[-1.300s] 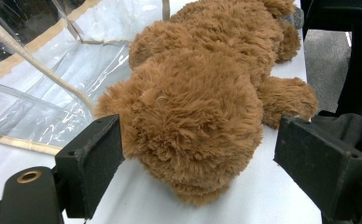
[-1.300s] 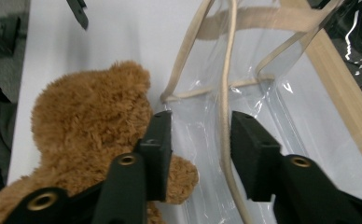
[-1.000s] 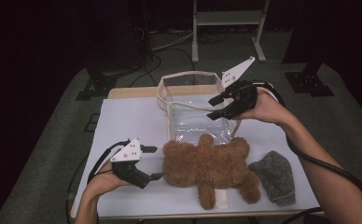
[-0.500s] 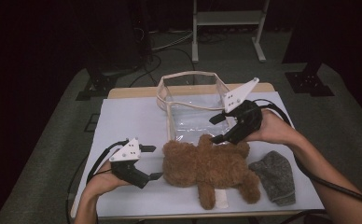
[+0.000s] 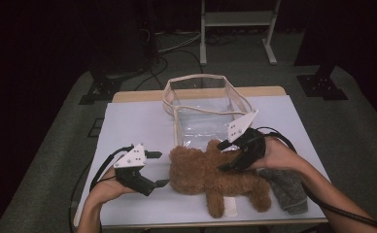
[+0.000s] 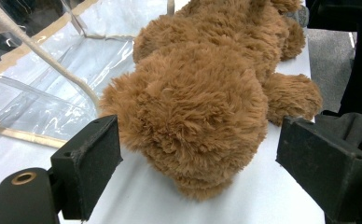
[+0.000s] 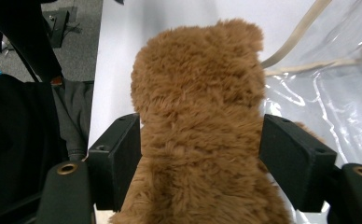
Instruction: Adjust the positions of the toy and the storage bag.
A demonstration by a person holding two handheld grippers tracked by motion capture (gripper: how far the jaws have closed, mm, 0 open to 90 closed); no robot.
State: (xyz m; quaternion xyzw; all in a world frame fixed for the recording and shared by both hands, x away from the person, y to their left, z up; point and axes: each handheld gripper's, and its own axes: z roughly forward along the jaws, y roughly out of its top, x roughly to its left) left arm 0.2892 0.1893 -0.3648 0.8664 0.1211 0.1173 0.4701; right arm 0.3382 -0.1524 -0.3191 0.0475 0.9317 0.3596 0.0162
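Straddling the brown teddy bear (image 5: pixel 215 174) with my right gripper (image 5: pixel 228 155), I have the jaws spread — they have just been opening — one on each side of its plush, not squeezing. My left gripper (image 5: pixel 160 169) hovers released at its head. It lies mid-table, just near of the clear bag (image 5: pixel 203 104), a grey cloth (image 5: pixel 288 189) to its right.

The teddy bear (image 5: pixel 211 174) is shaggy brown plush. The bag (image 5: pixel 206 109) is clear glossy plastic with cloth edging. The tongs' pads (image 6: pixel 88 163) look matt black, the table (image 5: pixel 128 121) smooth white
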